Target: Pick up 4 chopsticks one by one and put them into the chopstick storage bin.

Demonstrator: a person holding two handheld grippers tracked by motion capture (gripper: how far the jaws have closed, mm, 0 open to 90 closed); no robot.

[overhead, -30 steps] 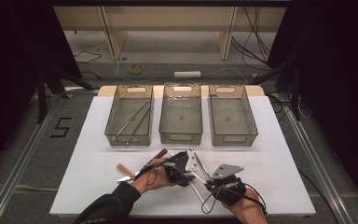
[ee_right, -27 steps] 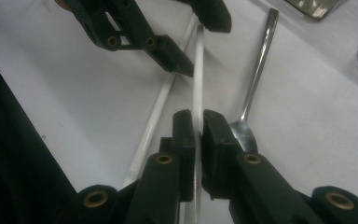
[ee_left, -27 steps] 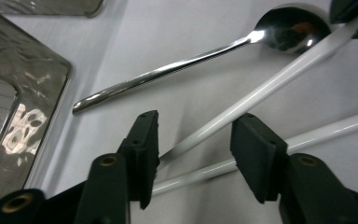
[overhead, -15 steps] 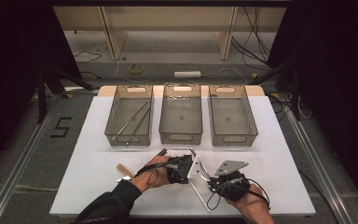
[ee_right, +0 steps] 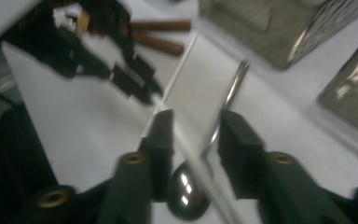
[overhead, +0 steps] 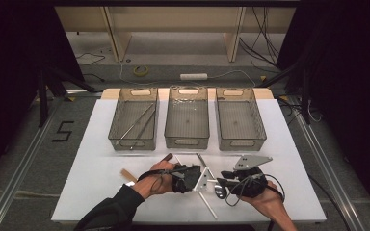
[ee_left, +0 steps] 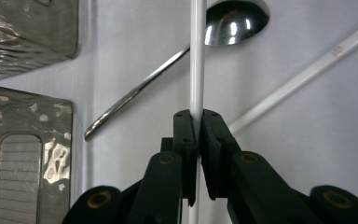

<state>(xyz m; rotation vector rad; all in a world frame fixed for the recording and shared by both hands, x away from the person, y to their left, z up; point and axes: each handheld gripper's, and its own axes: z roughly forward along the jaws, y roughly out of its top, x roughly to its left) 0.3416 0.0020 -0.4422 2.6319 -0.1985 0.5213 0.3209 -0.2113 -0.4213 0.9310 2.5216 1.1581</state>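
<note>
Jaws of your left gripper (ee_left: 196, 122) had just been closing and stood clamped on a white chopstick (ee_left: 197, 56), the thin stick pinched upright between the two black pads in the left gripper view. Beyond that grip a steel spoon (ee_left: 177, 56) lay on the white table (ee_left: 307, 154), its bowl at the top of that view and its handle running down toward the mesh bins, passing behind the held stick. A second white chopstick (ee_left: 307, 70) lay slanted on the table beside the jaws, apart from the spoon. In the high view your left gripper (overhead: 196, 177) sat at the near middle of the table, with your right gripper (overhead: 220, 185) just beside it and pointed toward it. Your right gripper's (ee_right: 196, 135) jaws had just been opening and stood apart; the spoon's handle and bowl (ee_right: 189, 193) lay in the gap between them, and the picture was too blurred to tell whether either pad touched it. Two brown wooden sticks (ee_right: 161, 32) lay farther off in that view. Three mesh bins stood in a row at the far side of the table, and the left bin (overhead: 134, 120) held long metal utensils.
</note>
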